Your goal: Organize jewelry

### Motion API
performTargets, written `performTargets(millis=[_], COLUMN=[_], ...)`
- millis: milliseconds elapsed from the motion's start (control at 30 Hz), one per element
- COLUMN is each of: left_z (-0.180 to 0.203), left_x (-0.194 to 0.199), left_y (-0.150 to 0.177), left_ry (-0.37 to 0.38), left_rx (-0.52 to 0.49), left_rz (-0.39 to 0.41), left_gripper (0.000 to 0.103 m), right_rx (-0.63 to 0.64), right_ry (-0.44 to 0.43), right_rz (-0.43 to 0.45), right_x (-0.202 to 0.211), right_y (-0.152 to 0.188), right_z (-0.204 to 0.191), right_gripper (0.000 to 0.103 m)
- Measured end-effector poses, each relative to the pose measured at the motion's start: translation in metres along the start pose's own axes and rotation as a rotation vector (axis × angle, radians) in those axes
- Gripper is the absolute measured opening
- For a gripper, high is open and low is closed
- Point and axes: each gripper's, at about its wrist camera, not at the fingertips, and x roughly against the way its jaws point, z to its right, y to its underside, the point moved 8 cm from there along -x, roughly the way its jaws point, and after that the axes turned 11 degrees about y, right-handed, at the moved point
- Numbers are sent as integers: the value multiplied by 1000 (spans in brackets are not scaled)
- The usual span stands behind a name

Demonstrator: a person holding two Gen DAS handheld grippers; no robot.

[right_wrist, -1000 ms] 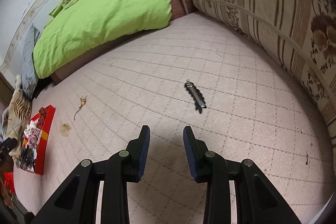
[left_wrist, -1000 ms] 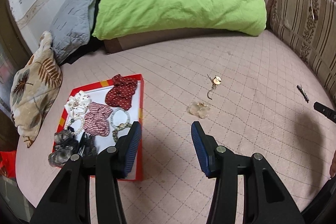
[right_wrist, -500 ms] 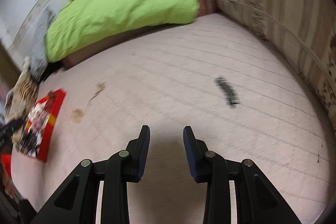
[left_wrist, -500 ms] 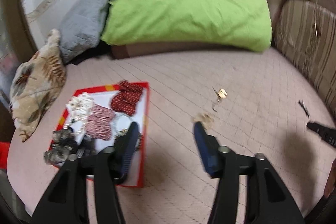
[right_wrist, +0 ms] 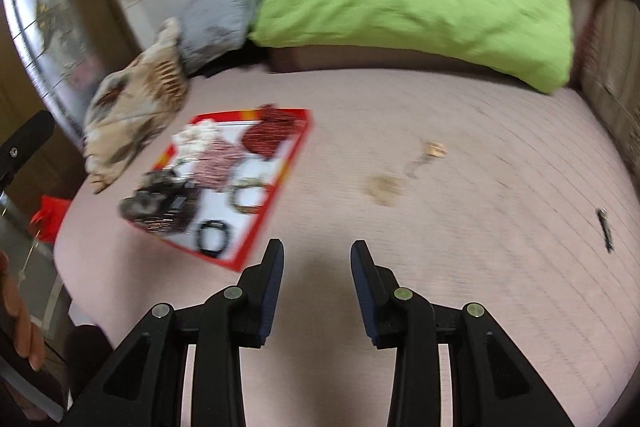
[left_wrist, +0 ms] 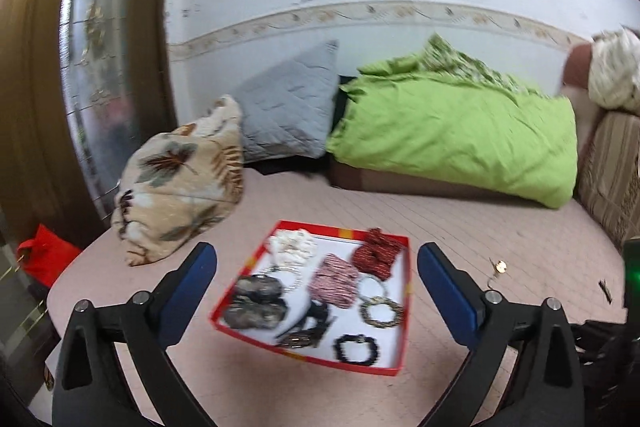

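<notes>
A red-rimmed tray [left_wrist: 407, 303] lies on the pink quilted bed, holding scrunchies, bracelets and a black beaded bracelet [left_wrist: 357, 348]. It also shows in the right wrist view [right_wrist: 296, 151], blurred. My left gripper [left_wrist: 316, 267] is wide open and empty, held back above the tray's near side. My right gripper [right_wrist: 317, 259] is open and empty, to the right of the tray. A gold earring [right_wrist: 435, 149], a clear piece [right_wrist: 383, 188] and a dark hair clip [right_wrist: 605, 229] lie loose on the bed right of the tray. The earring [left_wrist: 499, 267] and clip [left_wrist: 605, 290] show in the left view.
A leaf-print pillow [left_wrist: 180, 195], a grey pillow [left_wrist: 288, 119] and a green duvet [left_wrist: 460, 135] line the bed's far side. A striped sofa back [left_wrist: 612, 179] stands at the right. A door [left_wrist: 36, 87] and a red bag [left_wrist: 44, 255] are at the left.
Both grippers have pulled back and swung left. The left gripper's jaws have opened wider and its view tilted up to the wall. The right view now takes in the tray.
</notes>
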Motion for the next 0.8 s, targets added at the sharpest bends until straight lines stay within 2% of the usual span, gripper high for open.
performTargets(millis=[200, 433, 800], left_z=[-53, -100, -118], left_x=[34, 53, 45], left_y=[-2, 5, 24], left_ry=[-36, -100, -128], left_rx=[101, 126, 142], left_rz=[39, 50, 11], left_gripper=[101, 101, 102], right_rx=[52, 97, 150], right_ry=[0, 34, 78], right_rz=[26, -6, -13], right_x=[12, 9, 2], right_y=[-3, 8, 24], right_z=[-58, -92, -119], right_gripper=[47, 47, 50])
